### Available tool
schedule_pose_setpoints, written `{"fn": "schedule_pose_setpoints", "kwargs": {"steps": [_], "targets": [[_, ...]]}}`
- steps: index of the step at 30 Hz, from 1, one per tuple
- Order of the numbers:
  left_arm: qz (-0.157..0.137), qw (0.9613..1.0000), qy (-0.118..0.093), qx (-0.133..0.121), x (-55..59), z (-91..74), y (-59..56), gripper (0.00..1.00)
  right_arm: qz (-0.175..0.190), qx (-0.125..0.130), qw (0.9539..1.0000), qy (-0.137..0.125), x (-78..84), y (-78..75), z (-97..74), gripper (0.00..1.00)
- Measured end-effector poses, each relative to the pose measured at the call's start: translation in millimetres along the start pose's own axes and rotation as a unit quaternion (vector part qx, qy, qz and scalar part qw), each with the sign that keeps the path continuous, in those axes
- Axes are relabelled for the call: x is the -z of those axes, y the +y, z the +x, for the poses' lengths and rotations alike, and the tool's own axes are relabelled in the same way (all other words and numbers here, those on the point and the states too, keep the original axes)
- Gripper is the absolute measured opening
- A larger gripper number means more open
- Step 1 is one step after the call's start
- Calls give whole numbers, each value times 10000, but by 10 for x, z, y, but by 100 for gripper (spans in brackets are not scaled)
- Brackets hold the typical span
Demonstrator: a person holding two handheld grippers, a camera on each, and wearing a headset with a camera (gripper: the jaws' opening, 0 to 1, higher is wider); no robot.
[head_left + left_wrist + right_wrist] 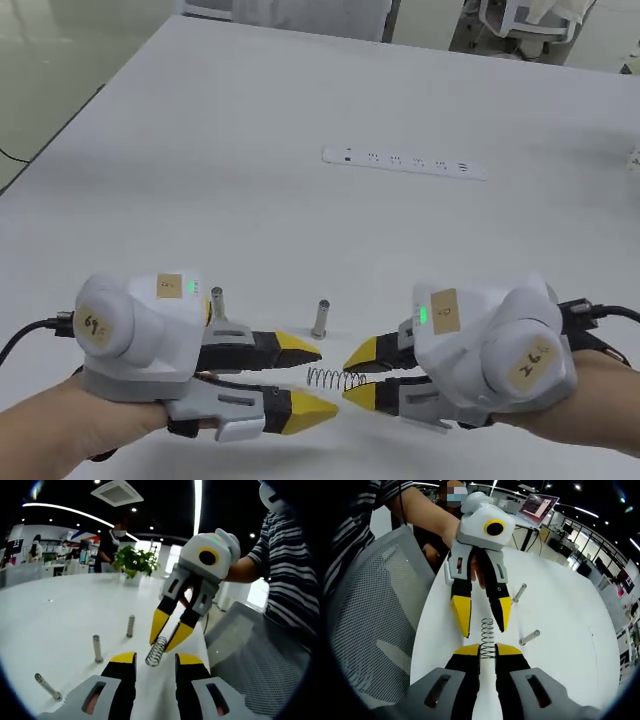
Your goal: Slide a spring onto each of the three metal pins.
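**Spring pinched at one end by the right gripper, left jaws apart at the other**

A thin coiled wire spring (335, 379) is seen low over the smooth white table (300, 220), between two facing grippers. Whether it rests on the surface cannot be told. One end is pinched between the yellow-tipped jaws of the right gripper (488, 651), which are drawn in close on the coil. The left gripper (155, 659) is seen with its jaws apart. The spring's free end lies at the gap between their tips, and contact there cannot be made out.

Short, round, grey metal pins stand upright on the table just beyond the tips. The first pin (321, 318) is near the spring, and the second pin (217, 300) is beside the left gripper's white housing. A third pin (47, 686) is seen at the end of the row. The first pin looks ribbed in the left gripper view; whether that is a coil cannot be told.

The work is placed near the table's front edge, where a mesh chair (375, 630) stands close. Beyond the pins, bare tabletop runs to a long white power strip (405, 163), well apart.
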State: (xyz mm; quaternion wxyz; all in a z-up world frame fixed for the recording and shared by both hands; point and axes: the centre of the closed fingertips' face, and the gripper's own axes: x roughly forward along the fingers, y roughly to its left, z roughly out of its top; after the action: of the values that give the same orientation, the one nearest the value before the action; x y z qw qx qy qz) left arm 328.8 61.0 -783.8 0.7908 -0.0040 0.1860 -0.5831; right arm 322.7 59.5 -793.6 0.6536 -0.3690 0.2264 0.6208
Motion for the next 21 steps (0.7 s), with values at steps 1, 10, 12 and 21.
{"fn": "schedule_pose_setpoints", "kwargs": {"steps": [1,10,12,21], "targets": [[12,10000,-6,17,-7,6,-3,21,-5,5,10000,0,1,-1,-4,8],[98,9999,-11,88,-33,40,-20,11,-38,7,10000,-59,-35,-4,-21,8],[130,9999,17,87,-23,48,-21,10,-48,5,10000,-64,-40,0,-25,8],[287,9995,17,157,-52,42,-49,4,-81,-19,9999,-78,-48,6,-41,8]]}}
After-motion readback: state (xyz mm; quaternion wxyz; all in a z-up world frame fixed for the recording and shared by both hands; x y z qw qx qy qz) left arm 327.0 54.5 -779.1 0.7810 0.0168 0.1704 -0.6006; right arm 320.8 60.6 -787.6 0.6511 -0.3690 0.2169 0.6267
